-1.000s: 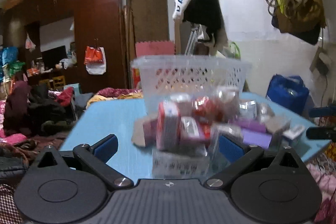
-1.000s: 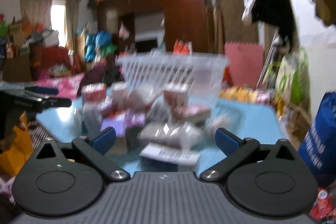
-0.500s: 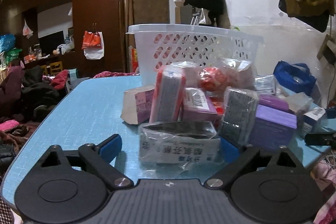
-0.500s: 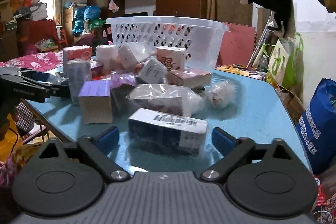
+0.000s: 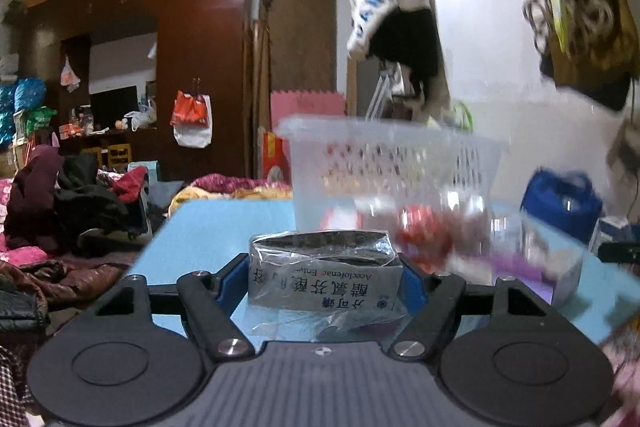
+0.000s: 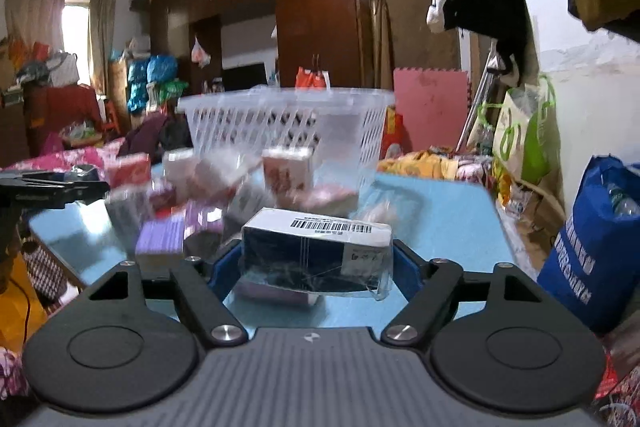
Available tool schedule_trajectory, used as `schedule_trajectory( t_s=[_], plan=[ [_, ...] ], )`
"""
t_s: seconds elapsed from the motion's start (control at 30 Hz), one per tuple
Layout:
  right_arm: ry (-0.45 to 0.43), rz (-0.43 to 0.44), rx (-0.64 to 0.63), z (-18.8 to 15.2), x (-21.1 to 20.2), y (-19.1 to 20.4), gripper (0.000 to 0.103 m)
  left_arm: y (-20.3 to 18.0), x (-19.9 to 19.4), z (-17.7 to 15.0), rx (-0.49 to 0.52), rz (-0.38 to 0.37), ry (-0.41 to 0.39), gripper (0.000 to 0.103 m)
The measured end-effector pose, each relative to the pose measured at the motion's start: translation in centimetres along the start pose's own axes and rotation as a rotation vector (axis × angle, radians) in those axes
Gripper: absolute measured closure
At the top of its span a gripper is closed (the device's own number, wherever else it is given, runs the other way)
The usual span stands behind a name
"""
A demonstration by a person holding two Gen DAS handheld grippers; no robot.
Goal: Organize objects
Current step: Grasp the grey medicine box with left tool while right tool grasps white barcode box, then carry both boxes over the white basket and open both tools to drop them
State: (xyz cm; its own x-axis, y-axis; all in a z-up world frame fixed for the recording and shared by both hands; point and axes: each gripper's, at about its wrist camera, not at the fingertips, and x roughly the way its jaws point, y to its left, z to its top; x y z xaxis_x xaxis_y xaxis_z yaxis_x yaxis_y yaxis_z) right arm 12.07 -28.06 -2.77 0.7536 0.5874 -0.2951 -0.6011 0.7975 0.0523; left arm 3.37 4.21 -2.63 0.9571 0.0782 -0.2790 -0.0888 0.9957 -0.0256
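Note:
My left gripper (image 5: 322, 277) is shut on a plastic-wrapped white medicine box (image 5: 324, 281) with Chinese print, held above the blue table (image 5: 216, 231). My right gripper (image 6: 310, 265) is shut on a wrapped dark box with a barcode label (image 6: 316, 251), also lifted off the table (image 6: 452, 227). A white lattice basket (image 5: 394, 163) stands at the table's far side; it also shows in the right wrist view (image 6: 288, 123). A blurred pile of small boxes and packets (image 5: 448, 239) lies in front of the basket, and shows in the right wrist view (image 6: 208, 191).
The other gripper shows at the left edge of the right wrist view (image 6: 48, 189). A blue bag (image 6: 596, 251) stands beside the table on the right. Clothes are heaped on the left (image 5: 60, 203). A wardrobe (image 5: 192, 67) stands behind.
Both grippers have closed, each on the wrapped box that lay between its fingers, and lifted it off the table. The views have tilted up and the pile is blurred.

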Motion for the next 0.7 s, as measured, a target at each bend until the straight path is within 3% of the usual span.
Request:
schedule_trajectory(
  t_s=[0.2,0.37,0.53,0.7],
  plan=[
    [-0.061,0.035,-0.073,8.0,3.7,0.5,0.024,-0.8,2.6,6.9,-0.019,-0.049,-0.053,0.025],
    [-0.051,0.067,-0.133,13.8,10.2,2.2,0.024,-2.4,9.5,12.9,-0.026,-0.094,0.031,0.025],
    [0.013,0.068,-0.102,14.8,16.4,1.5,0.023,-2.3,16.7,15.2,-0.083,-0.097,0.152,0.025],
    [0.072,0.060,-0.108,13.8,19.1,1.4,0.020,-2.2,19.0,14.5,-0.073,-0.095,0.223,0.024]
  ],
)
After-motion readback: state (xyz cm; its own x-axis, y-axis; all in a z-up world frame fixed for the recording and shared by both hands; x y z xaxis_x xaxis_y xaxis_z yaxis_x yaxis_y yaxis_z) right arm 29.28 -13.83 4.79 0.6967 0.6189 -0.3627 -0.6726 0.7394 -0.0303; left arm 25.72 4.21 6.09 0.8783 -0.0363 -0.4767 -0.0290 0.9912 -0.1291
